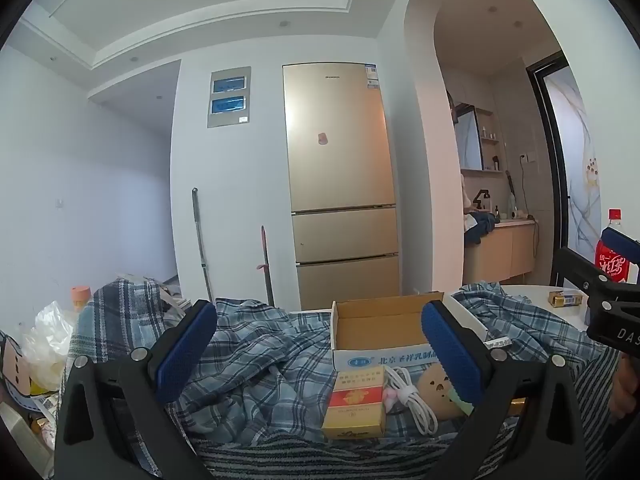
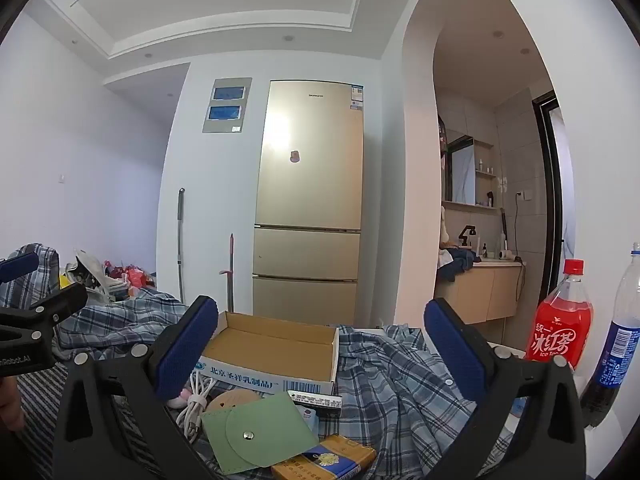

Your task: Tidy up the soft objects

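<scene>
A blue plaid shirt [image 1: 256, 364] lies crumpled across the table, under and around an open cardboard box [image 1: 380, 326]. In the right wrist view the shirt [image 2: 404, 384] spreads to the right of the box [image 2: 276, 344]. A grey striped cloth [image 1: 320, 452] lies nearest me. My left gripper [image 1: 320, 308] stands open and level above the shirt, holding nothing. My right gripper [image 2: 322, 305] is also open and empty, over a green snap pouch [image 2: 264, 432]. Each gripper shows at the edge of the other's view: the right gripper [image 1: 600, 280], the left gripper [image 2: 24, 284].
Cigarette packs [image 1: 356, 404], a coiled white cable [image 2: 196, 396] and a tan pouch [image 1: 436, 388] lie in front of the box. A red iced-tea bottle [image 2: 560, 320] and a dark cola bottle [image 2: 616, 340] stand at the right. A gold fridge [image 2: 308, 200] stands behind; bags and clutter [image 1: 48, 344] sit left.
</scene>
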The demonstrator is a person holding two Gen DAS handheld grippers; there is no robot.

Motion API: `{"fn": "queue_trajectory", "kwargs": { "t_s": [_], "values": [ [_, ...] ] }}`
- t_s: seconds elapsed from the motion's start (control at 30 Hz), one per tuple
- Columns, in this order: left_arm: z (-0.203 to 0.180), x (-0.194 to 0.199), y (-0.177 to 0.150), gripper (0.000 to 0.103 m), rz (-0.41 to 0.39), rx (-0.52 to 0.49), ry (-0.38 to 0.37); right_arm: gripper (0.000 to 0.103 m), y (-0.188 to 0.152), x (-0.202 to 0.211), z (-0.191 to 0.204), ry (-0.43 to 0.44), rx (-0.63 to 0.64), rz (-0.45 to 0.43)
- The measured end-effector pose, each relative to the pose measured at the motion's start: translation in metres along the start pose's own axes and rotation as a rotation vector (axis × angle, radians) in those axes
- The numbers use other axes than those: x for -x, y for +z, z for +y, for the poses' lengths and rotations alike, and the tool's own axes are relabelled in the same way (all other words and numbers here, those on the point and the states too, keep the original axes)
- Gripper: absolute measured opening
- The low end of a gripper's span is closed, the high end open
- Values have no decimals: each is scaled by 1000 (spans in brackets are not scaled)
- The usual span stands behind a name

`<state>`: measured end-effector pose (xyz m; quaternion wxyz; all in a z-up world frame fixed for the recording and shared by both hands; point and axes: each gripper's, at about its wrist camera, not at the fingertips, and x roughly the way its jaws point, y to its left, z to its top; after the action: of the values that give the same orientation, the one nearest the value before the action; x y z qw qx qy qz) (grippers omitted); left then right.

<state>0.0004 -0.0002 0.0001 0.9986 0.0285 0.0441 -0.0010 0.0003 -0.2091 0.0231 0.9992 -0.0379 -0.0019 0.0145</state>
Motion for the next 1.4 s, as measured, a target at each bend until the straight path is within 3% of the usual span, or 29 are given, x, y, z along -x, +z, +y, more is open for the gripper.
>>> {"fn": "queue_trajectory", "kwargs": {
  "t_s": [0.9,1.13,1.4],
  "values": [
    [3,5,0,103,-22,5,-1,103,-2,-2,3,-1,11,14],
    [9,-1,0,103,8,27,-5,103,-3,-7,4,-4,15,41],
    [7,8,-1,103,-32,23,11,103,-3,-8,4,-4,16,45]
  ]
}}
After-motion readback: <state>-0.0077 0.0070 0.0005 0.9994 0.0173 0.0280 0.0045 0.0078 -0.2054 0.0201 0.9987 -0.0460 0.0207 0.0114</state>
